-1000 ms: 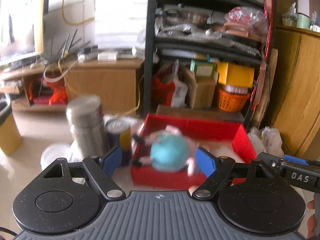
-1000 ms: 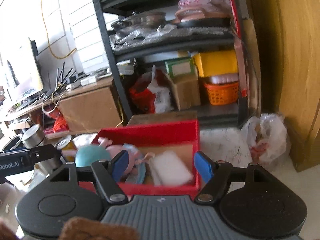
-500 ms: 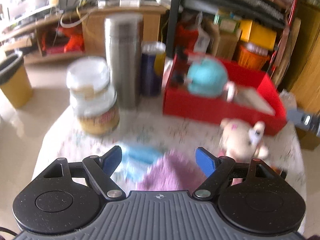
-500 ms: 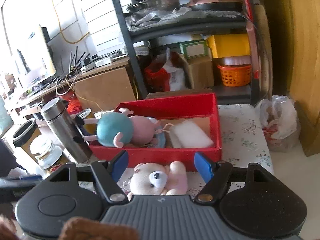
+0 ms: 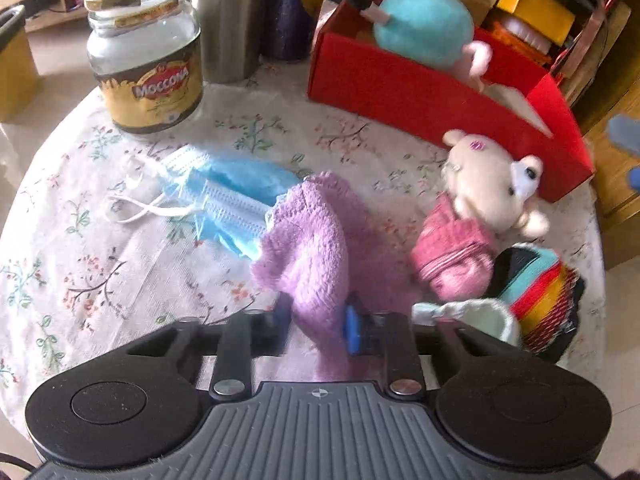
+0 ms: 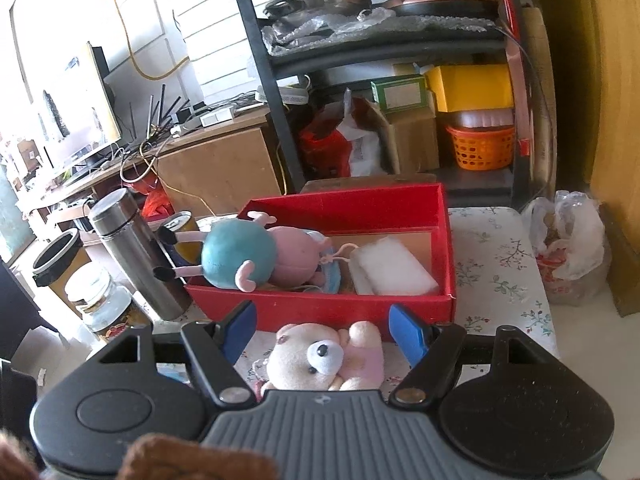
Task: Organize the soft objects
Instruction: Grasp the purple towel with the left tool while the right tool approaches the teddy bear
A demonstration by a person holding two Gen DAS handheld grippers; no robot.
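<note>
My left gripper (image 5: pixel 318 322) is shut on a fluffy purple cloth (image 5: pixel 316 240) that lies on the floral tablecloth. A blue face mask (image 5: pixel 224 192) lies beside the cloth on the left. A cream teddy in a pink dress (image 5: pixel 476 208) lies to the right, next to striped socks (image 5: pixel 540 292). A red box (image 5: pixel 420 92) at the back holds a teal and pink plush (image 5: pixel 424 24). My right gripper (image 6: pixel 322 328) is open above the teddy (image 6: pixel 316 356), facing the red box (image 6: pixel 332 308), which holds the plush (image 6: pixel 256 256) and a white sponge (image 6: pixel 392 268).
A Moccona glass jar (image 5: pixel 146 48), a steel flask (image 5: pixel 230 12) and a dark can stand at the back left of the table. The table edge curves round on the left and right. A black shelf (image 6: pixel 380 60) and wooden cabinets stand beyond.
My left gripper has tilted down from the red box to the table and closed on the purple cloth. My right gripper has dropped slightly, bringing the teddy into view between its fingers.
</note>
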